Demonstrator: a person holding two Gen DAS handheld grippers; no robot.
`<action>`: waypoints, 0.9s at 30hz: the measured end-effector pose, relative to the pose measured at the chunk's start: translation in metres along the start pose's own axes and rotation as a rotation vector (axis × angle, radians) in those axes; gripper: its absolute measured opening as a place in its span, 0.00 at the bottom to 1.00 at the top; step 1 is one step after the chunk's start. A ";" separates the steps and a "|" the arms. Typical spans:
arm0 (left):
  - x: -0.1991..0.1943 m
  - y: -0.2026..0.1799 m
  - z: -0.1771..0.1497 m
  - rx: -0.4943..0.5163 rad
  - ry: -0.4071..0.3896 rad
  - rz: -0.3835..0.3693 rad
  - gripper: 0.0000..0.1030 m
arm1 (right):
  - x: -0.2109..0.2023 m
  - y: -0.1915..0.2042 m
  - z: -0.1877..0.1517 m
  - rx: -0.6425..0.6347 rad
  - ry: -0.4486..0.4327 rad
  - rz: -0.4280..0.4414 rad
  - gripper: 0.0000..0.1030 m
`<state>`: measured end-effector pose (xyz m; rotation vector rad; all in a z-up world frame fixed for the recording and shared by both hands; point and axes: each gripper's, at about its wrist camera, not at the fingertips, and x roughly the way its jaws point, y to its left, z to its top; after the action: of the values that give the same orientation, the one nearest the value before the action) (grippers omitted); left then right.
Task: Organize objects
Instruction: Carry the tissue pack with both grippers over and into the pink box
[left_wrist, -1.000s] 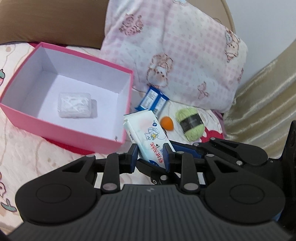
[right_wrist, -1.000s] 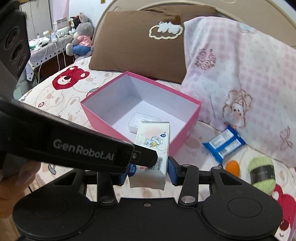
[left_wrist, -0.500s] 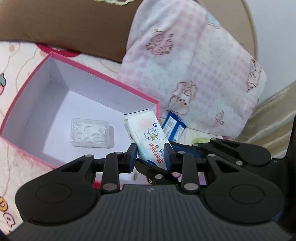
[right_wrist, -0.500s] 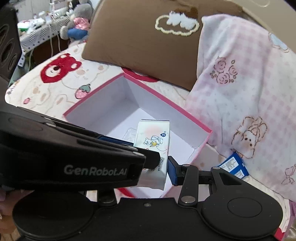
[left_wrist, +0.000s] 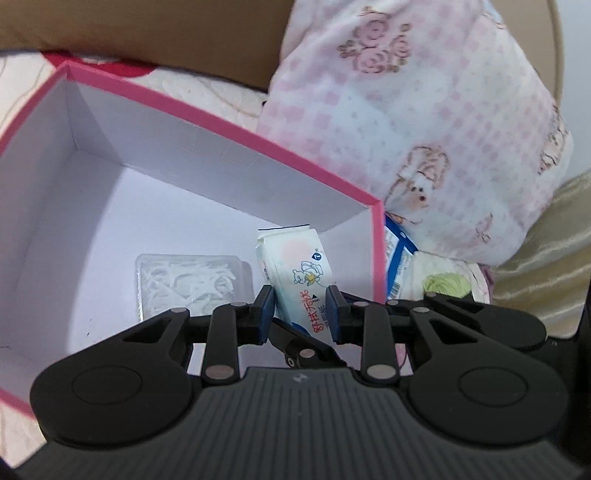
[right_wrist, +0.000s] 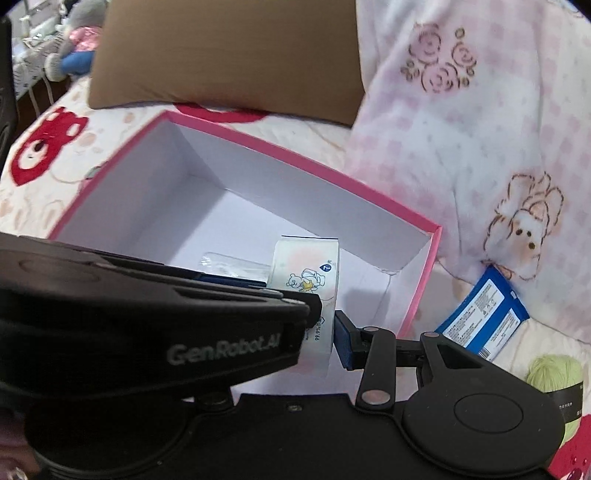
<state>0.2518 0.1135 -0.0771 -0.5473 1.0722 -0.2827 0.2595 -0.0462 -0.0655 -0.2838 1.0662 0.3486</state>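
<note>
A white tissue pack (left_wrist: 295, 266) with a cartoon bear print hangs inside the open pink box (left_wrist: 221, 122), just above its white floor. My left gripper (left_wrist: 300, 306) is shut on the pack's lower end, blue pads on both sides. In the right wrist view the same tissue pack (right_wrist: 306, 273) sits in my right gripper (right_wrist: 314, 328), also shut on it; one pad presses its right edge, and the other finger is hidden behind the left gripper's black body. A clear case of white floss picks (left_wrist: 188, 280) lies on the box floor just left of the pack.
The pink box (right_wrist: 295, 155) rests on a patterned bedsheet. To its right lie a blue packet (right_wrist: 484, 317) and green yarn (right_wrist: 550, 373). A pink checked pillow (left_wrist: 424, 110) and a brown pillow (right_wrist: 221, 55) stand behind. A hand shows at the lower left of the right wrist view.
Both grippers have carried the tissue pack from beside the box's right wall over its rim and down inside. The box now fills much more of both views.
</note>
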 end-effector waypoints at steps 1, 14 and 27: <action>0.004 0.001 0.002 0.006 -0.001 0.001 0.26 | 0.004 0.000 0.001 0.005 0.000 -0.006 0.45; 0.030 0.019 0.013 -0.016 0.026 0.015 0.23 | 0.038 0.001 0.009 -0.013 0.028 -0.073 0.43; 0.022 0.034 0.019 -0.017 0.008 0.077 0.24 | 0.046 0.011 0.010 -0.061 0.049 -0.084 0.43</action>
<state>0.2777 0.1365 -0.1055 -0.5192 1.1019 -0.2080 0.2833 -0.0253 -0.1025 -0.3919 1.0896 0.3001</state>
